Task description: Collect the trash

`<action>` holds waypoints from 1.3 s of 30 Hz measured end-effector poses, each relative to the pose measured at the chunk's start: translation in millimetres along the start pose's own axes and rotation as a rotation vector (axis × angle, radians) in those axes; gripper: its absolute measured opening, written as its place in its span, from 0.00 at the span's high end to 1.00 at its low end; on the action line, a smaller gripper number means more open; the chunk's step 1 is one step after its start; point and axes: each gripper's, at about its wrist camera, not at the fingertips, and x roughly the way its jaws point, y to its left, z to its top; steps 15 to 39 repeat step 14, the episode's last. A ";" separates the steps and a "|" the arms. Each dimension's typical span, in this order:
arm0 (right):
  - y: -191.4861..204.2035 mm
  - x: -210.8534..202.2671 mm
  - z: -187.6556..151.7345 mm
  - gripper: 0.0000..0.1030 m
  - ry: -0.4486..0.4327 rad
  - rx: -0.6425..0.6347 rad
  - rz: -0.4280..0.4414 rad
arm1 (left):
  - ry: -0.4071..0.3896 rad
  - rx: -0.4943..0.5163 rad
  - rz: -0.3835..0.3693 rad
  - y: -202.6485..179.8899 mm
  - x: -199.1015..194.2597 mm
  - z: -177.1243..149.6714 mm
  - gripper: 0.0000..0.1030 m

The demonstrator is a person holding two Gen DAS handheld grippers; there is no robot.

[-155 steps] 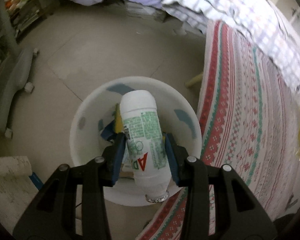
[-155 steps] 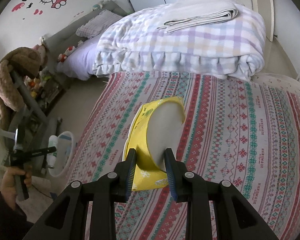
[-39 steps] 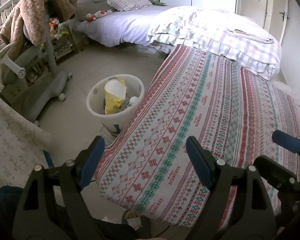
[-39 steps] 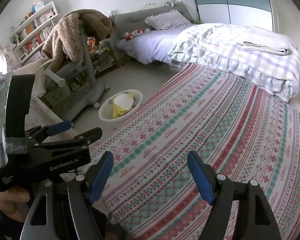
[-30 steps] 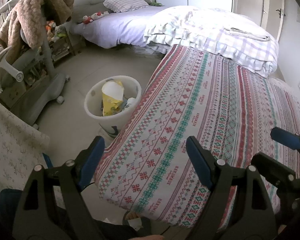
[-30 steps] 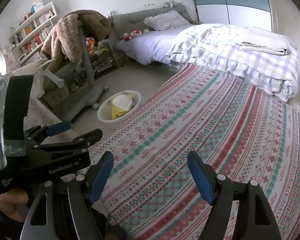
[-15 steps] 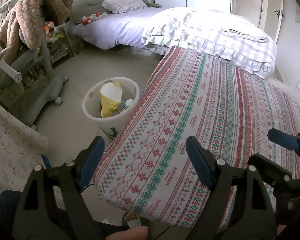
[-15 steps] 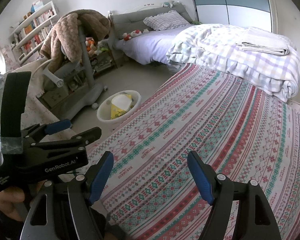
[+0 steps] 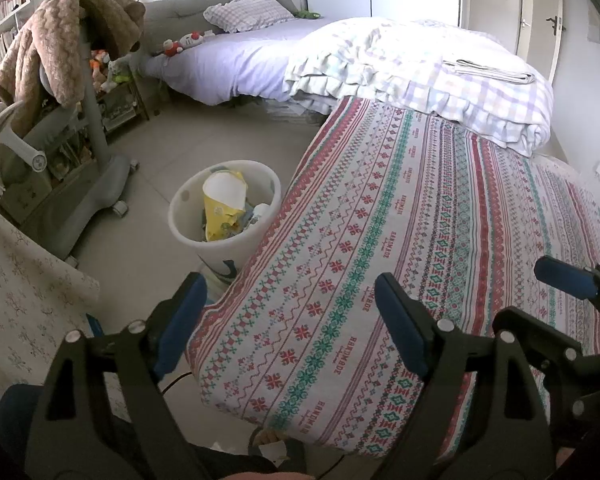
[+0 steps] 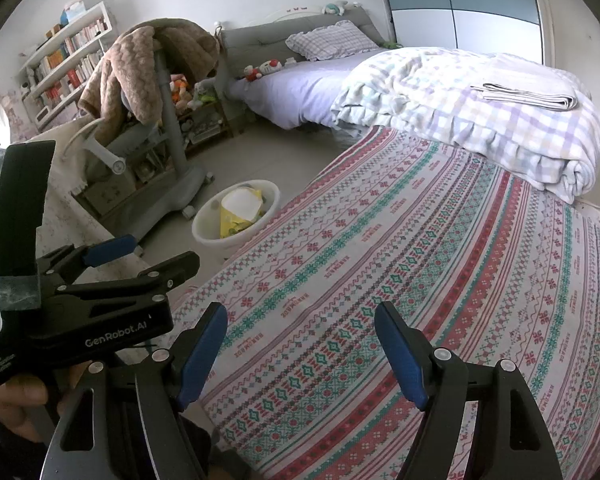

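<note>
A white bin (image 9: 220, 254) stands on the floor beside the bed's left edge. A yellow bag (image 9: 220, 216) stands upright in it, with a white bottle (image 9: 262, 210) beside the bag. My left gripper (image 9: 288, 284) hangs open over the near corner of the patterned bedspread (image 9: 420, 220) with nothing between its blue pads. My right gripper (image 10: 300, 312) is also open and empty above the bedspread (image 10: 400, 260). In the right wrist view the left gripper (image 10: 160, 250) is at the left in a hand, and the bin (image 10: 210, 236) with the yellow bag (image 10: 234, 218) lies beyond it.
A grey wheeled chair (image 9: 100, 184) draped with a brown blanket (image 9: 60, 48) stands left of the bin. A checked quilt (image 9: 440, 80) is piled at the bed's far end, next to a lilac bed (image 9: 236, 64). Bookshelves (image 10: 68, 56) line the left wall.
Earlier my left gripper held the white bottle over the bin and my right gripped the yellow bag on the bed; both now lie in the bin. Over the last second neither hand moved.
</note>
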 end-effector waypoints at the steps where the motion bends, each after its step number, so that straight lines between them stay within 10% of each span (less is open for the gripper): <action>1: 0.4 -0.2 0.1 0.25 0.000 0.000 -0.001 | 0.001 0.000 -0.001 0.2 0.1 -0.1 0.17; 39: -0.6 0.7 -0.2 0.25 0.003 -0.001 0.000 | 0.004 0.000 -0.001 2.0 0.6 0.2 0.16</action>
